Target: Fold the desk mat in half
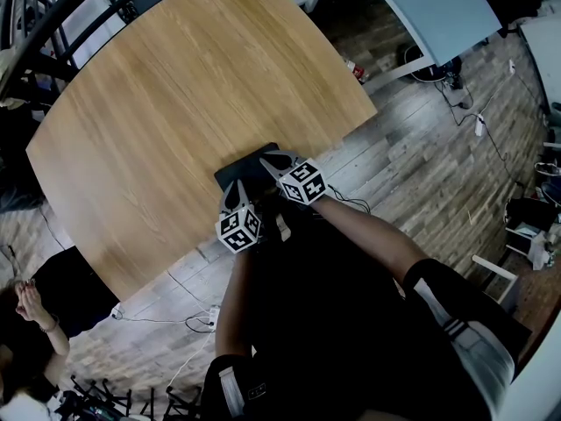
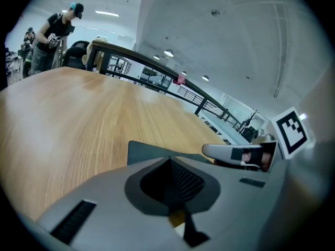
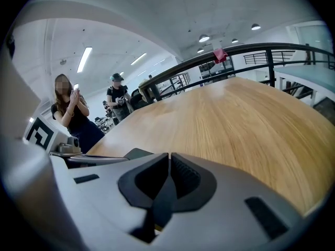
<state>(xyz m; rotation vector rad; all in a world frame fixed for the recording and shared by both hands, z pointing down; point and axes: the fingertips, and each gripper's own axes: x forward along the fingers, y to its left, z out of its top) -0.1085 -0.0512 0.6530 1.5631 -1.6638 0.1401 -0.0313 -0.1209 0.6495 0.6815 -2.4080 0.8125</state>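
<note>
Left tongs (image 2: pixel 168 160) and right tongs (image 3: pixel 169 155): both fully closed at the near edge of the desk mat (image 1: pixel 248 169); a pinch on it cannot be confirmed. The mat lies at the near edge of the bench (image 1: pixel 175 86). Risk: a shallow bite would let the edge slip free on lifting.

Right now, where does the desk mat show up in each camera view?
Head view: desk mat at the near edge of the table, picture centre.
Left gripper view: grey-green slab, lower centre.
Right gripper view: small dark corner, lower left of centre.
Shared landmark: the wooden table it lies on.
</note>
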